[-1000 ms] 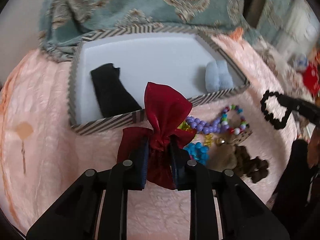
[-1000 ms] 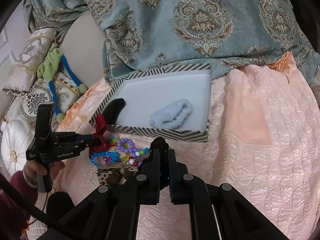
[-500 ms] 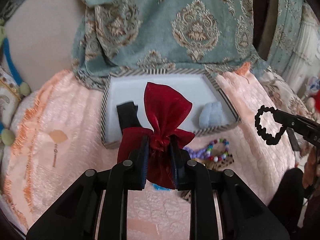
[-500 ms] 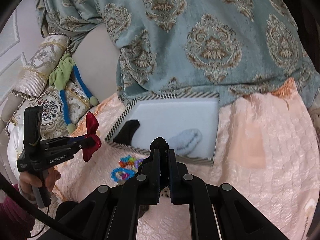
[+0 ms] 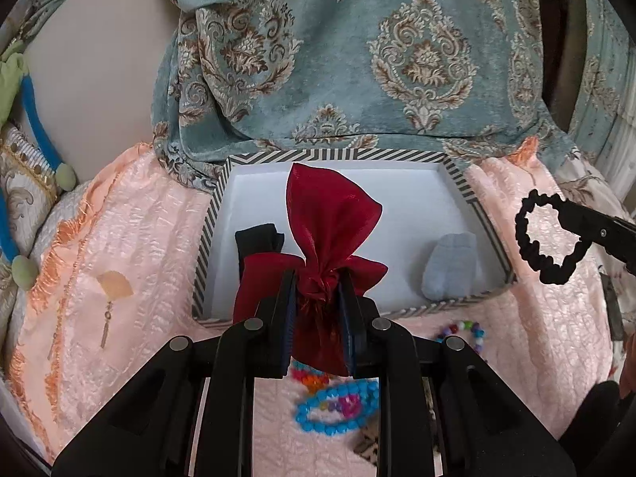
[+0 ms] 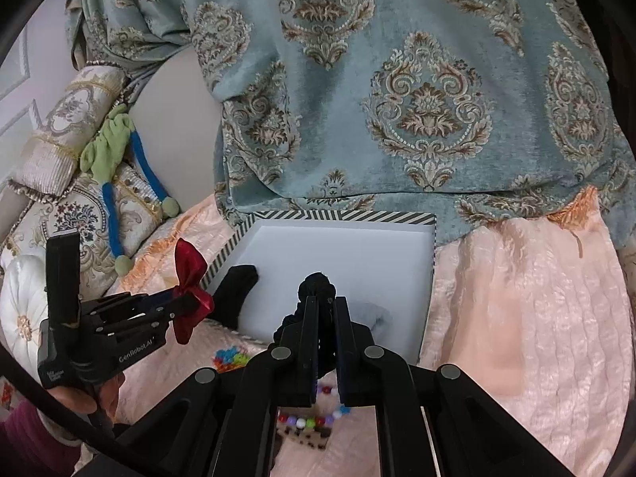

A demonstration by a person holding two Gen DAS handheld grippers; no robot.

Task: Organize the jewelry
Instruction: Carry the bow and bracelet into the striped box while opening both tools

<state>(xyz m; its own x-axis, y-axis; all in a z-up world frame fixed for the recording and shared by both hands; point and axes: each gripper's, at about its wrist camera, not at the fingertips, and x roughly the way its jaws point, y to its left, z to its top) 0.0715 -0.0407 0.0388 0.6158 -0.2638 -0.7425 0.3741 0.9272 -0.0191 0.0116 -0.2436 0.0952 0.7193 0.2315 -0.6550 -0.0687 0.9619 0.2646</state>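
Pink quilted bedding (image 5: 131, 246) is filling both frames; left gripper (image 5: 317, 298) is pinching a red bow (image 5: 330, 230) mid-frame, right gripper (image 6: 322, 310) clamping a black scrunchie (image 5: 550, 238) (striped box (image 5: 491, 234) behind).

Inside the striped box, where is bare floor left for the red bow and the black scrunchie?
In the striped box, the white floor is bare between the black cloth at its left and the pale blue scrunchie at its right, and along the back wall. The near corners are taken.

Red satin pouch (image 5: 332, 234), black beaded bracelet (image 5: 546, 238), both aloft
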